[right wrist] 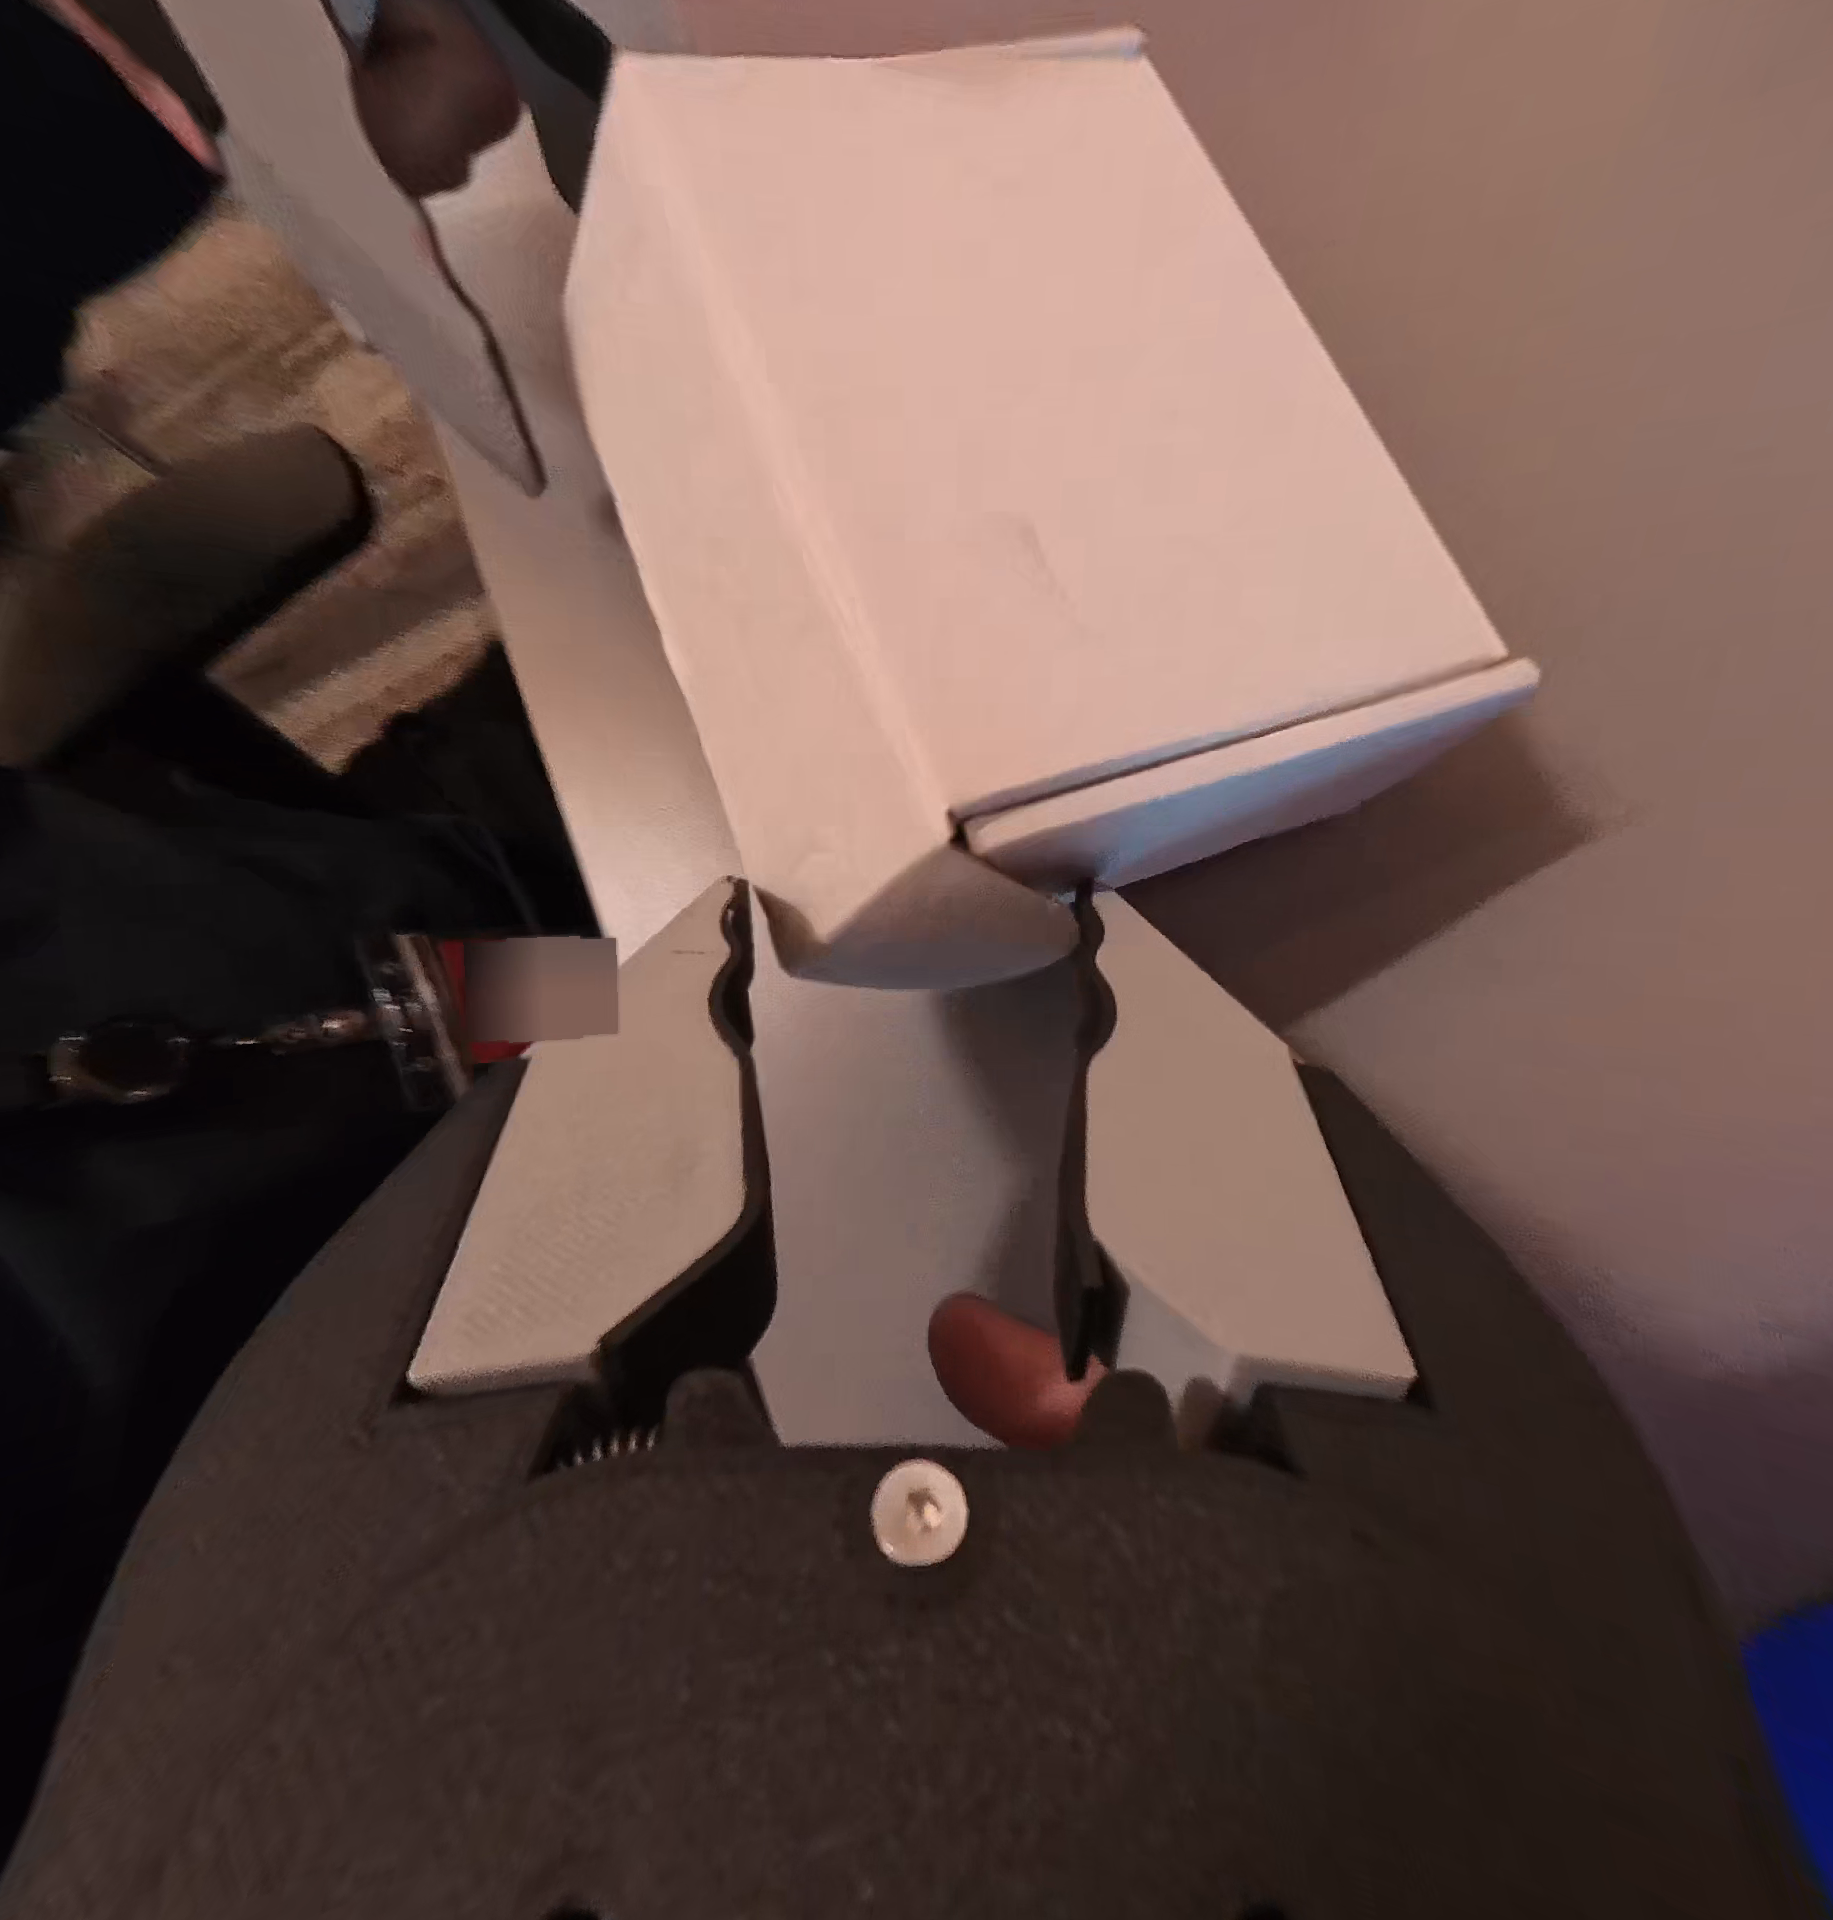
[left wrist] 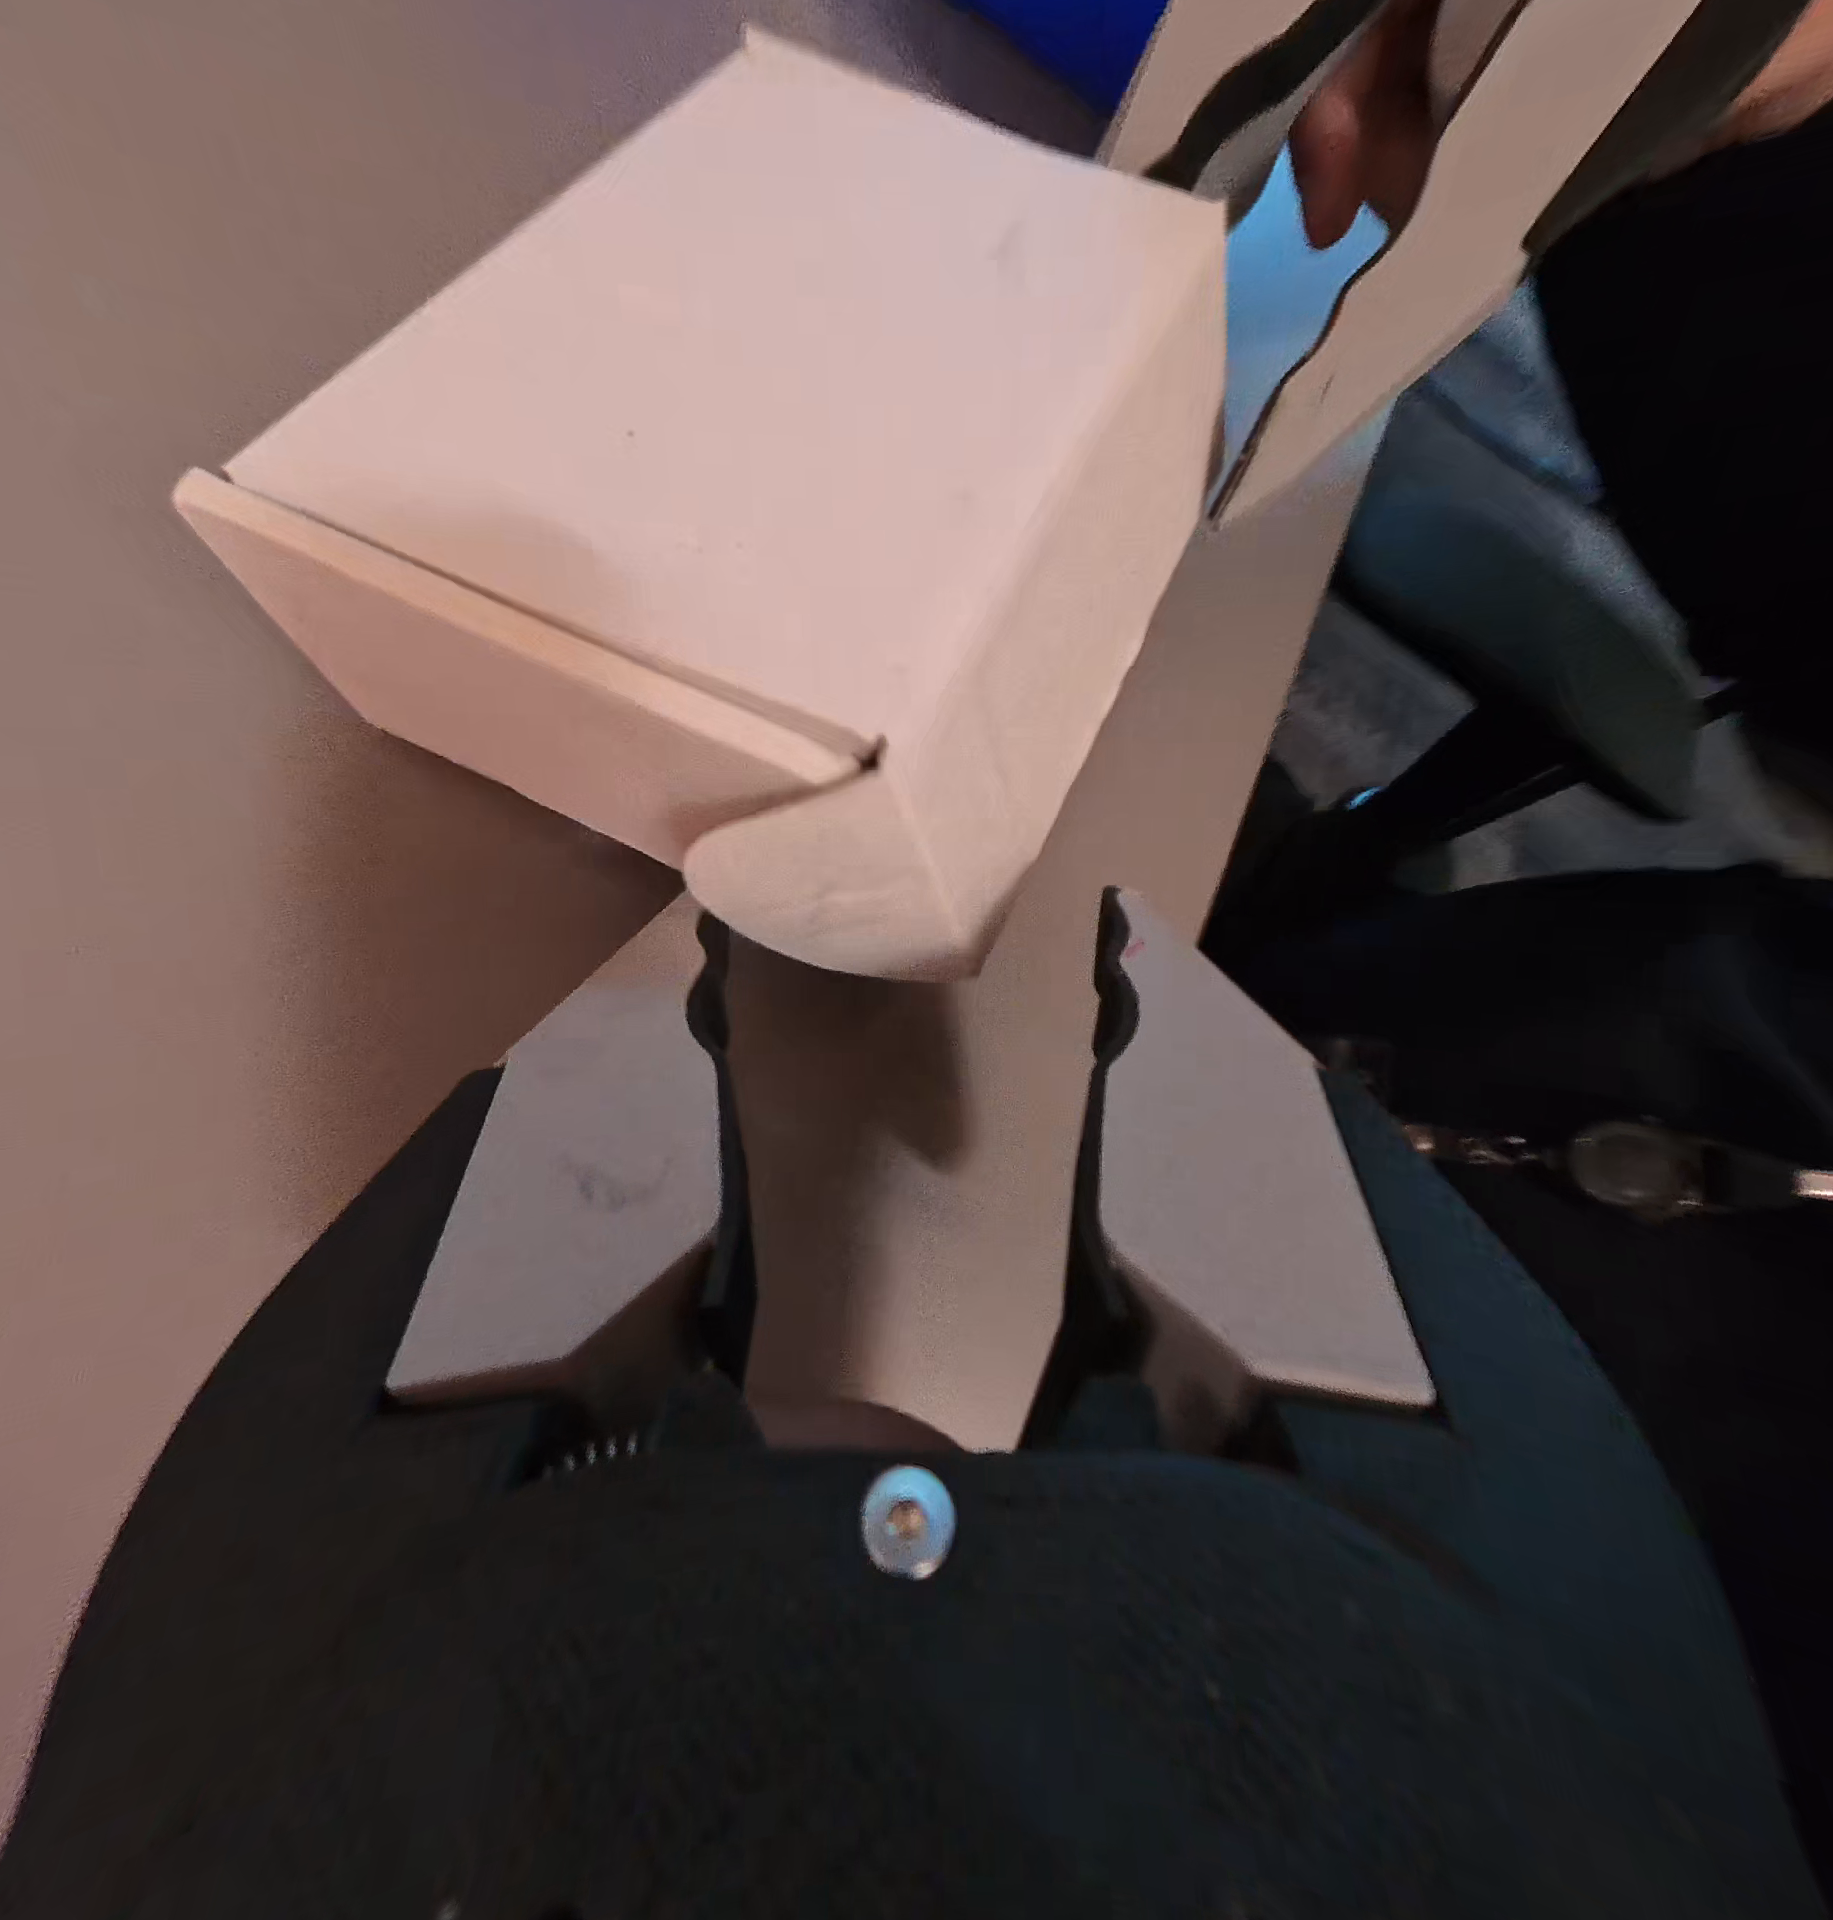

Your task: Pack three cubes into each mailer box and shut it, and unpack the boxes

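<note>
Closed white mailer box [left wrist: 725, 488] blocking both tools' paths, bare table [left wrist: 112, 935] alongside.

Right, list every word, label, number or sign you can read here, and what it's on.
No readable text in either view.
White cardboard mailer box: blank, only faint smudges.
Black badge reel against the dark clothing: its tag is hidden, so there is nothing to read.

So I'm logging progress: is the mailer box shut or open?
Shut. The mailer box has its lid down flat, front flap tucked along the edge; no contents visible.
</note>
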Tool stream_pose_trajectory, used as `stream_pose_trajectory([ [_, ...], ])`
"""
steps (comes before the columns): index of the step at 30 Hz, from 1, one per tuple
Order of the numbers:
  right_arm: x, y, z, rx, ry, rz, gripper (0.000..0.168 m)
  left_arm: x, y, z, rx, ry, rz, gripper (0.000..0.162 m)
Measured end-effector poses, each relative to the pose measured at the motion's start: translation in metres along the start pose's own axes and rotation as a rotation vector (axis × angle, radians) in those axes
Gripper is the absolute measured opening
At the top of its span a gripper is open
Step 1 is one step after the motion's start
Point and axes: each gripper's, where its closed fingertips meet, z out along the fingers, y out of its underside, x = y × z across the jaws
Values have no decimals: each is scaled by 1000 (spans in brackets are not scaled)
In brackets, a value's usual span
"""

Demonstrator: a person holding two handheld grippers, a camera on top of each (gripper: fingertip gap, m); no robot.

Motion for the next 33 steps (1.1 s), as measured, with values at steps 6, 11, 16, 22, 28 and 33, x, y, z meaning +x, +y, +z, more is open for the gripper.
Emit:
stream_pose_trajectory([
  [6, 3, -44, -23, 59, -108, 46, 59, -10, -42, -40, 93, 65, -80, 67],
  [11, 31, -70, -21, 95, -118, 127, 60, -35, -56, -36, 96, 23, -133, 76],
  [16, 48, -83, -22, 149, -157, 213, 62, -43, -61, -32, 119, 9, -169, 76],
  [22, 66, -87, -28, 225, -137, 247, 65, -68, -63, -55, 135, -170, -140, 72],
  [28, 80, -77, -24, 202, -30, 184, 66, -67, -103, -80, 124, -429, 233, 93],
  [33, 77, -63, -23, 156, 45, 113, 65, -83, -133, -45, -98, -494, 569, 94],
])
